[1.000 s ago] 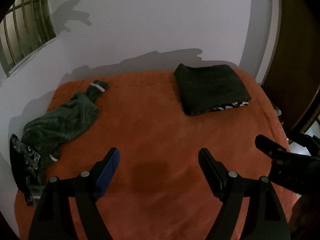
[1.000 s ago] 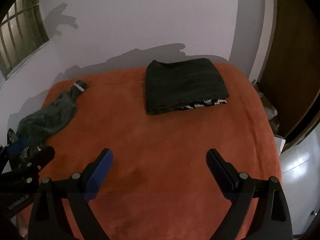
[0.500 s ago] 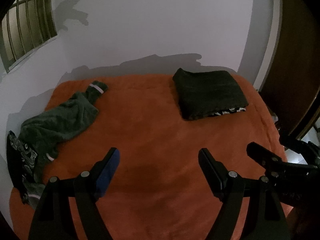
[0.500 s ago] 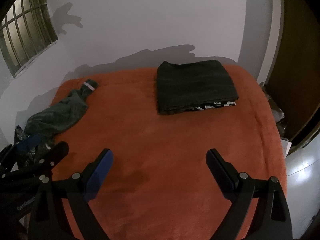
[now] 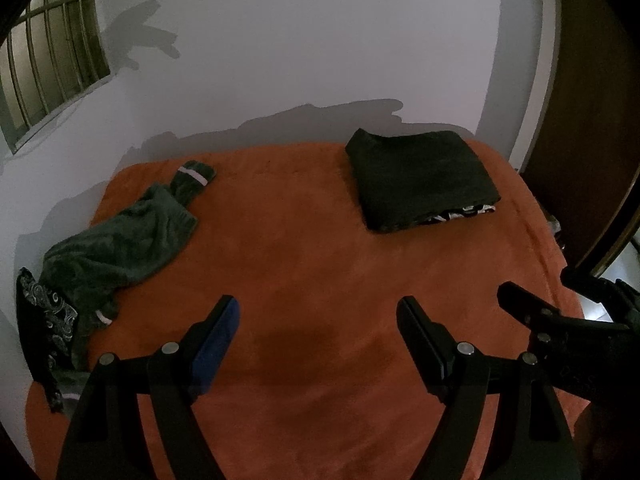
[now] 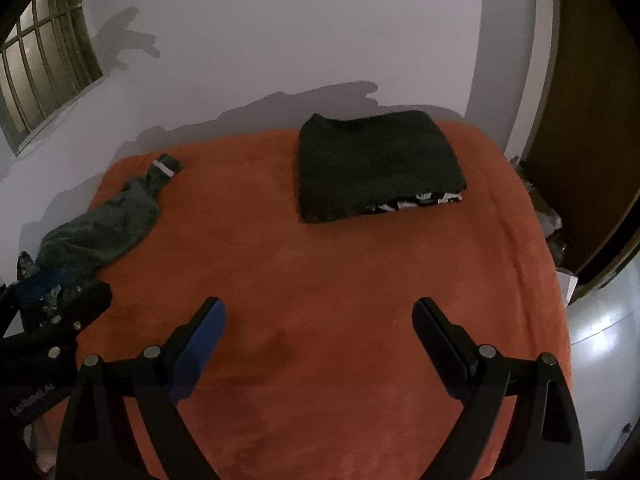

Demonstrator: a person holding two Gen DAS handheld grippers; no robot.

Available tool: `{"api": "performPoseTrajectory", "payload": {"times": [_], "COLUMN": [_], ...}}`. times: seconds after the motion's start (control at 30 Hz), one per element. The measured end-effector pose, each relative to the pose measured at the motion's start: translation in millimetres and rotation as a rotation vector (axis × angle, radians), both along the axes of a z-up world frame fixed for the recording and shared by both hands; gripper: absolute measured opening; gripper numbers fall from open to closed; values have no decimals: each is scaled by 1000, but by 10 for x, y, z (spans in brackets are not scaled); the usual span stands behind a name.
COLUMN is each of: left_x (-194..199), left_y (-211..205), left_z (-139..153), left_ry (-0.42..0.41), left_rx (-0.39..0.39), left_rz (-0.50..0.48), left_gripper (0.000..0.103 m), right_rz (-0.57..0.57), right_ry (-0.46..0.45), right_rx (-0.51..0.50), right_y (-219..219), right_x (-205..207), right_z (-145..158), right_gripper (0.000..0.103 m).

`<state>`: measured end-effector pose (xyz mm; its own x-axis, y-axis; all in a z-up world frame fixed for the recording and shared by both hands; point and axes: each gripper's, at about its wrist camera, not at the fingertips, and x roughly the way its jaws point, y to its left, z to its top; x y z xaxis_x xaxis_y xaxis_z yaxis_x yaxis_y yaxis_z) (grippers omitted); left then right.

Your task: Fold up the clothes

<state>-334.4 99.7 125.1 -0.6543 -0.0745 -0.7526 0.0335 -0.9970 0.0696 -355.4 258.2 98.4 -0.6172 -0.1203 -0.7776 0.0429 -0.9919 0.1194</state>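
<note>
An orange blanket covers the bed. At its far right lies a folded stack of dark clothes, a black-and-white patterned piece showing underneath. A crumpled green garment with white-striped cuffs lies at the left edge, beside a dark patterned cloth. My left gripper hangs open above the bare middle of the blanket, nothing between its fingers. My right gripper is open too, over the blanket's near middle. Each gripper shows at the edge of the other's view.
A white wall runs behind the bed, with a barred window at upper left. A brown wooden door stands at the right. A white object sits beside the bed's right edge.
Both views have shifted slightly; the clothes sit a little differently in frame. The grippers stay open and nothing on the bed has moved.
</note>
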Motion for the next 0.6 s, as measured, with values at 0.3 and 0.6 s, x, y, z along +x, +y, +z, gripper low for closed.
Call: {"api": "performPoseTrajectory", "payload": {"times": [0.3, 0.6], "left_x": [-35, -10], "left_y": [-86, -104], "left_z": [-80, -90], "left_ry": [-26, -29], "left_rx": [22, 18], "left_rz": [7, 15], "left_gripper": [82, 82], "right_rz": [31, 24], "right_ry": [-6, -9], "right_rx": [-17, -38], "right_y": [-48, -31], "right_x": [-21, 17], "right_z": [-24, -17], "right_gripper": [94, 94]}}
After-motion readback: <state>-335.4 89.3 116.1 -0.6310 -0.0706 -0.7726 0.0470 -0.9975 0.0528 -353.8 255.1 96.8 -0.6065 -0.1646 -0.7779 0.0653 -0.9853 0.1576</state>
